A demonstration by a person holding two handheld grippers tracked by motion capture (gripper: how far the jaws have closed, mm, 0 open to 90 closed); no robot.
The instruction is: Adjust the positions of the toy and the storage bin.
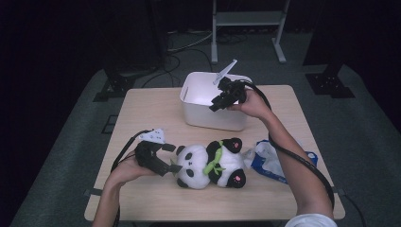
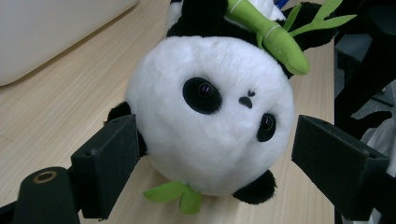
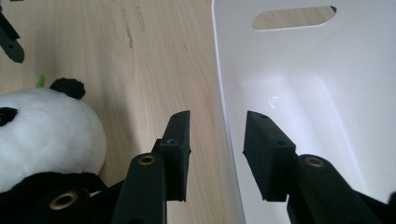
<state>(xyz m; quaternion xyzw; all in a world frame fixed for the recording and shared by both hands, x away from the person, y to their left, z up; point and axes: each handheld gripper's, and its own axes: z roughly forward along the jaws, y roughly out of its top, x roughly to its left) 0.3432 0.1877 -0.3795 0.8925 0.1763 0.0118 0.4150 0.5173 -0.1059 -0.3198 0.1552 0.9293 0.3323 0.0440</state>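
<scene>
Left hand-held gripper [image 2: 212, 154] gapes around the black-and-white plush panda's [image 2: 210, 116] head, ungripped; right hand-held gripper [image 3: 217, 154] straddles the white plastic bin's [image 3: 299, 93] wall, half-open — nothing binned.

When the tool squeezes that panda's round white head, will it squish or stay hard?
It will probably squish: the panda looks like fluffy plush, so its head should dent between the left tool's open jaws, which stand either side of it. It likely weighs little for its size. Being so round, it might roll or slip on the table if nudged before the grip closes.
</scene>
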